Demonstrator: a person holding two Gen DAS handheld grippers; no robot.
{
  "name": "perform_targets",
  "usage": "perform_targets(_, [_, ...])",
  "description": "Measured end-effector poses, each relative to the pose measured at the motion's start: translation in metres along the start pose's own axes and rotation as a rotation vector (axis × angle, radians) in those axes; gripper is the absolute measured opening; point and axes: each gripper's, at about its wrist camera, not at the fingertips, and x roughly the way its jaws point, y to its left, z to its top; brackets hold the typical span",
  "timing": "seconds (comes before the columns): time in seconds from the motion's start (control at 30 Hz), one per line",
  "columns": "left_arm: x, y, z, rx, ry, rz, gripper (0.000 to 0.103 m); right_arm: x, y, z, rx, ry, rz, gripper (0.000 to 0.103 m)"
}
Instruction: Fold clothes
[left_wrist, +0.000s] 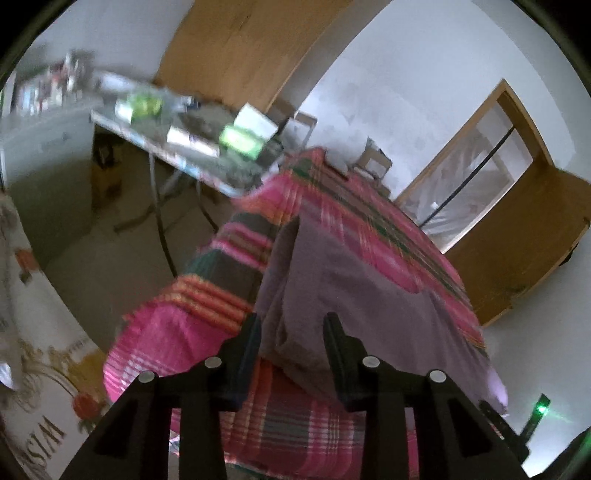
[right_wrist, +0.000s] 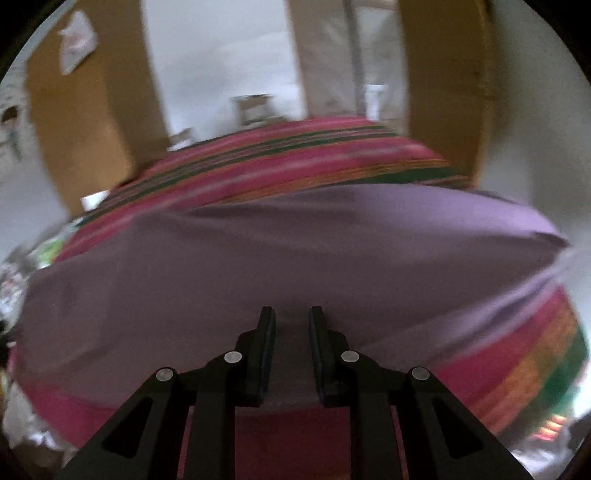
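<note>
Lying across the pink striped blanket (left_wrist: 192, 332) that covers the bed, the purple garment (left_wrist: 354, 280) is already doubled over itself, with a thick folded bundle bulging at the near edge of the bed. The left gripper (left_wrist: 291, 332) straddles that bundle: its jaws stand at a middling width, one finger to each side, and whether the pads press the cloth cannot be told from the blurred left wrist view. The right gripper (right_wrist: 291, 325) sits over a broad flat stretch of the same garment (right_wrist: 295, 251), jaws narrow; cloth shows in the gap between them, and it looks pinched, though the blur leaves that a judgement.

Several things could go wrong from here. If the left jaws catch only the top layer, the bundle would likely slump open. A pull by one hand alone could skew the fold or drag the blanket with it. The bundle near the bed's edge might slide off toward the floor.

No container for clothes is visible; the cluttered table (left_wrist: 122, 123) beyond the bed's far corner holds boxes too blurred to read.
</note>
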Motion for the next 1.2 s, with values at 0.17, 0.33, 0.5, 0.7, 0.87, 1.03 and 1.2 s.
perform_targets(0.17, [0.000,-0.031,0.004,0.057,-0.020,-0.035,0.035,-0.012,-0.047,-0.007,0.071,-0.010,-0.072,0.019])
perform_targets(0.33, [0.018,-0.072,-0.003,0.133,0.024,-0.108,0.035,-0.026,-0.068,-0.014,0.095,-0.021,-0.107,0.019])
perform_targets(0.5, [0.041,-0.117,-0.015,0.223,0.100,-0.177,0.035,-0.036,-0.094,-0.001,0.139,-0.080,-0.140,0.019])
perform_targets(0.7, [0.063,-0.166,-0.033,0.333,0.187,-0.253,0.035,-0.018,-0.115,0.021,0.159,-0.084,-0.178,0.019])
perform_targets(0.87, [0.087,-0.200,-0.051,0.408,0.275,-0.319,0.035,-0.008,-0.140,0.009,0.212,-0.018,-0.181,0.019])
perform_targets(1.03, [0.106,-0.230,-0.070,0.482,0.351,-0.370,0.035,-0.017,-0.158,0.005,0.244,-0.025,-0.196,0.020])
perform_targets(1.2, [0.122,-0.244,-0.081,0.508,0.405,-0.389,0.035,-0.018,-0.181,0.024,0.311,-0.075,-0.188,0.020])
